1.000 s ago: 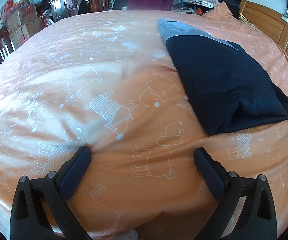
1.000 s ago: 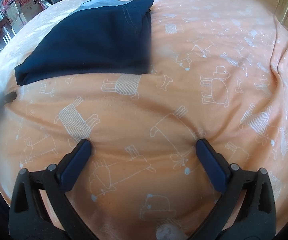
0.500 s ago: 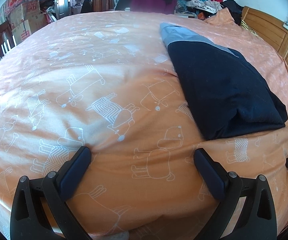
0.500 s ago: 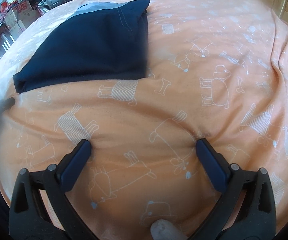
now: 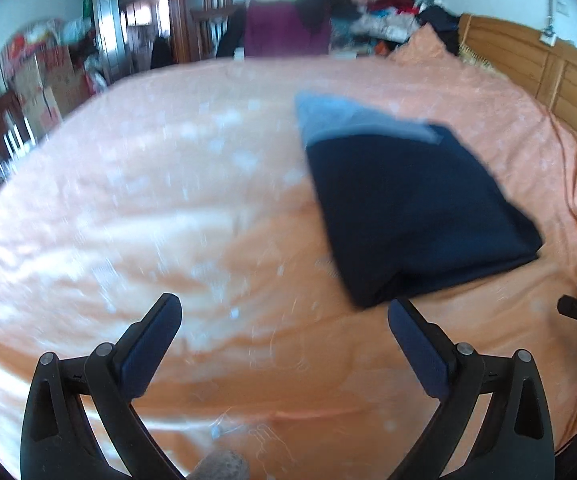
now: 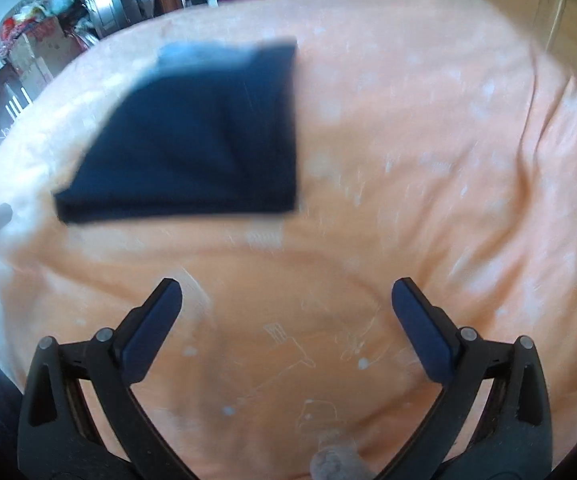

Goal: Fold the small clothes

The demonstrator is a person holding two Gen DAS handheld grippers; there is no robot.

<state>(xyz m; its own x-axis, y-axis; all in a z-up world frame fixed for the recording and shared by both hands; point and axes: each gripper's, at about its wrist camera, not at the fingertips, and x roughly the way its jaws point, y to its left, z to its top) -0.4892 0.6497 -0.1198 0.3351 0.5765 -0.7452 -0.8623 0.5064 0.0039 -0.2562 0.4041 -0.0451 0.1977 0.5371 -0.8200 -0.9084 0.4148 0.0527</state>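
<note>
Both the left claw [image 5: 284, 312] and right claw [image 6: 287, 296] gape empty over the orange bedspread [image 5: 168, 208]. The folded navy garment [image 5: 412, 208] lies ahead, its edges clear of bare bedspread all around.

An orange bedspread [image 5: 168, 200] covers the bed, wooden headboard [image 5: 560, 80] right, cardboard boxes [image 5: 48, 80] left.

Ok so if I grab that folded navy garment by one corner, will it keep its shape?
Probably not. The folded navy garment looks like soft layered cloth, so lifted by a corner it would likely droop and unfold. It seems light, and pushed across the orange bedspread it may bunch rather than slide, since both are fabric.
</note>
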